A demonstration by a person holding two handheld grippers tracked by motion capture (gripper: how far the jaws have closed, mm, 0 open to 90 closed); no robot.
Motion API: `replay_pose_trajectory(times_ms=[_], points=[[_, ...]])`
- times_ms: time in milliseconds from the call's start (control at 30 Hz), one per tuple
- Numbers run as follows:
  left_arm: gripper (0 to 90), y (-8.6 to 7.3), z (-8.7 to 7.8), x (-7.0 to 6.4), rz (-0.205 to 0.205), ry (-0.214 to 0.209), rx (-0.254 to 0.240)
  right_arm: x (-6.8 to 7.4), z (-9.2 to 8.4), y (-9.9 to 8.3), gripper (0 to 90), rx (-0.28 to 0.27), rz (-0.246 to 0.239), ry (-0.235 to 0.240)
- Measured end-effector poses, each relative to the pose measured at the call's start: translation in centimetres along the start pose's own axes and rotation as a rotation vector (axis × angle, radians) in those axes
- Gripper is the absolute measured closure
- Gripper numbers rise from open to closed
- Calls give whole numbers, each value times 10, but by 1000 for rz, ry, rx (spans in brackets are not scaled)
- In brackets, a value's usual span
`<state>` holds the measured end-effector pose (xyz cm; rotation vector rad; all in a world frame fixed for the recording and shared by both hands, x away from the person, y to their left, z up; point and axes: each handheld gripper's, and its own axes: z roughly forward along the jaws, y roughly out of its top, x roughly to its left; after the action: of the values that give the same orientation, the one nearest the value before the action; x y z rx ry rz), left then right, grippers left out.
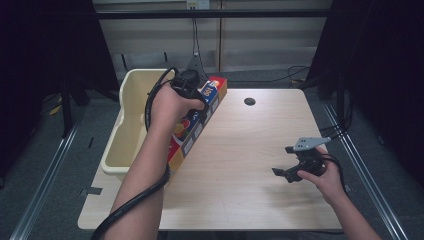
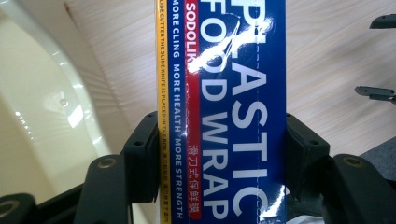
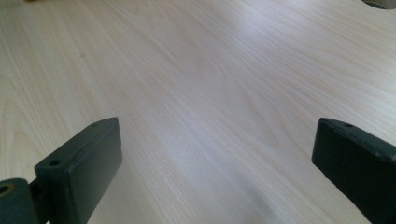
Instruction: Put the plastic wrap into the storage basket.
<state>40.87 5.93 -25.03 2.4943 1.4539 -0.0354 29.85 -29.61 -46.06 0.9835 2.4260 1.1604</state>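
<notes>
Clamping the plastic food wrap box (image 1: 192, 131) at counter's 10 o'clock beside the cream tub (image 1: 131, 117), left gripper (image 1: 200, 107) jaws closed on it; right gripper (image 1: 286, 173) at 4 o'clock, jaws wide, empty.

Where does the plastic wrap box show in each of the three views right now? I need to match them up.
High view: the plastic wrap box lies left of centre, slanting beside the cream tub, held by the left gripper.
Left gripper view: it fills the centre, clamped between the black jaws.
Right gripper view: not in it; open jaws over bare wood.
Shared landmark: the light wooden table.
</notes>
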Motion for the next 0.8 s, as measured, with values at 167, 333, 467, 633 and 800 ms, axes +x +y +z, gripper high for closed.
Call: replay_pose_trajectory(times_ms=[167, 333, 467, 633, 800], points=[[404, -3, -7, 7, -24, 12, -6, 0, 0, 0, 14, 2, -2, -5], [405, -4, -14, 13, -50, 12, -8, 1, 1, 0, 14, 12, -10, -1], [405, -7, -21, 23, -94, 13, -23, 1, 1, 0, 14, 14, -1, -3], [405, -10, -26, 30, -132, 40, -28, 1, 2, -1, 14, 17, -3, 8], [405, -13, -31, 36, -155, 50, -41, 1, 2, -1, 14, 16, -2, 9]])
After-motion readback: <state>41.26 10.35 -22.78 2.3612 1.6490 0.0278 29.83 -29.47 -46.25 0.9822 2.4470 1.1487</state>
